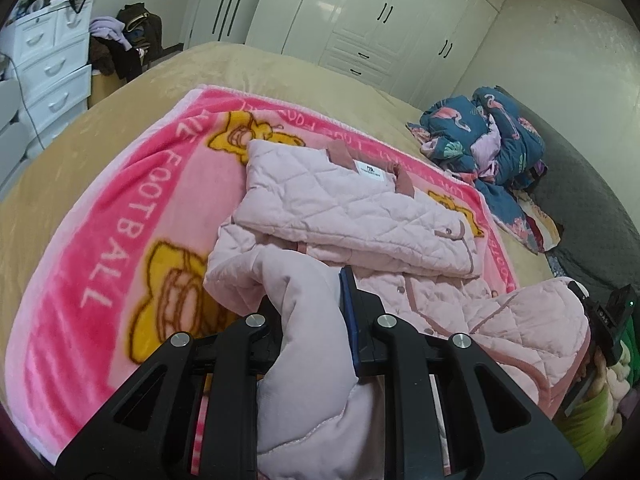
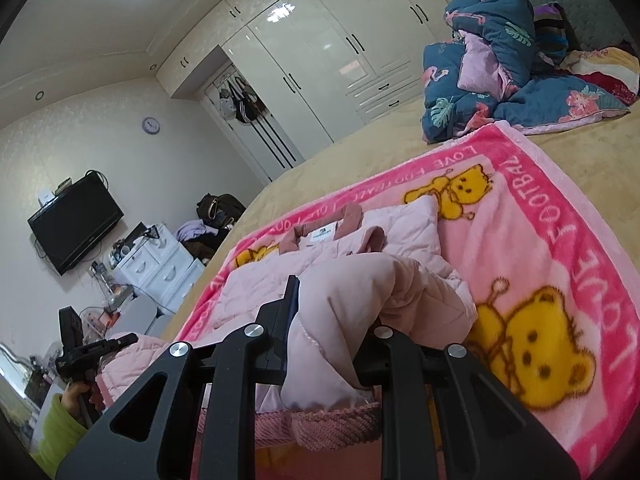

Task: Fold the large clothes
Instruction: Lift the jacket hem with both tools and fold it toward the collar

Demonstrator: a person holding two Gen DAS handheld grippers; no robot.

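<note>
A pale pink quilted jacket (image 1: 352, 208) lies partly folded on a pink bear-print blanket (image 1: 120, 216), its collar and label at the far end. My left gripper (image 1: 308, 320) is shut on a bunched edge of the jacket, lifted off the blanket. In the right wrist view the same jacket (image 2: 384, 236) lies ahead, and my right gripper (image 2: 332, 320) is shut on another raised fold of it, near a ribbed cuff (image 2: 320, 424). The other gripper (image 2: 92, 352) shows at lower left, held by a hand in a green sleeve (image 2: 60, 424).
The blanket (image 2: 560, 240) covers part of a tan bedspread (image 1: 280, 72). A heap of blue floral bedding (image 1: 492, 136) sits near the headboard. White drawers (image 1: 48, 72), a clothes pile (image 1: 128, 40) and white wardrobes (image 1: 380, 20) stand beyond the bed.
</note>
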